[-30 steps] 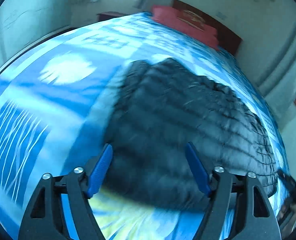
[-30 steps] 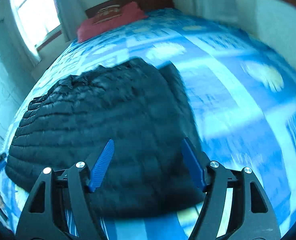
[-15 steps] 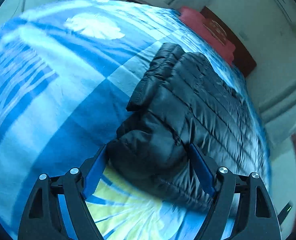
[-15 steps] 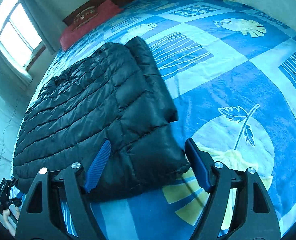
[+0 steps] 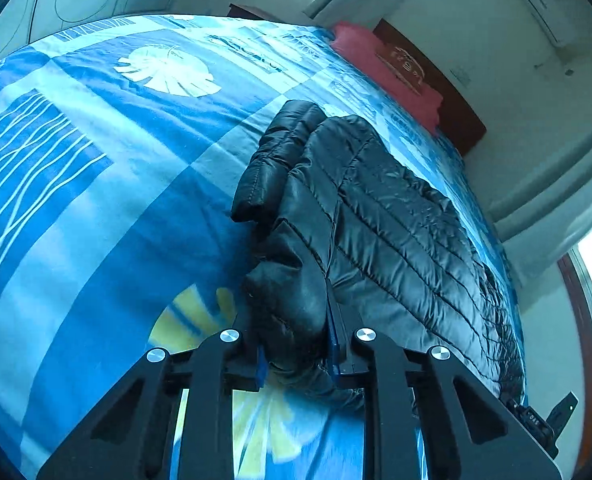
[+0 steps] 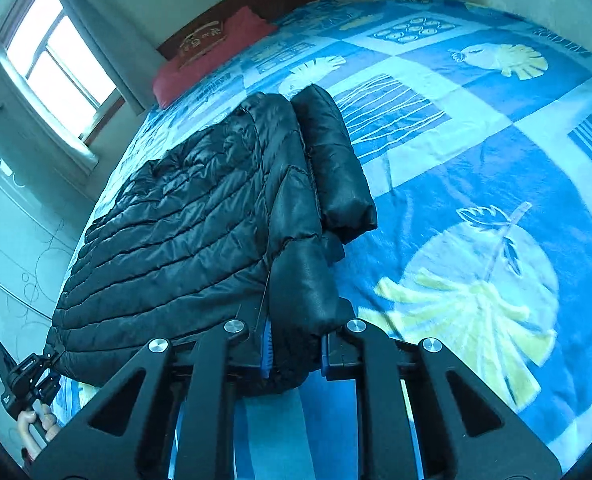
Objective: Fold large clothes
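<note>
A black quilted puffer jacket [image 5: 396,216] lies flat on the blue patterned bedspread [image 5: 95,168], one sleeve folded along its edge. My left gripper [image 5: 296,354] has its jaws closing, and the blue pads press on the jacket's near left corner. In the right wrist view the same jacket [image 6: 183,224] spreads to the left. My right gripper [image 6: 296,350] is closing too, its pads pinching the jacket's near right corner. The other gripper shows at the far edge of each view, held by a hand [image 6: 35,420].
A red pillow [image 5: 388,68] lies against the dark wooden headboard [image 6: 255,0] at the far end of the bed. A window [image 6: 59,64] is on one wall. Walls run close along both long sides of the bed.
Both grippers went from wide open to pinching the jacket's near corners. Each has moved forward and down onto the hem, and the views have sharpened after the earlier blur.
</note>
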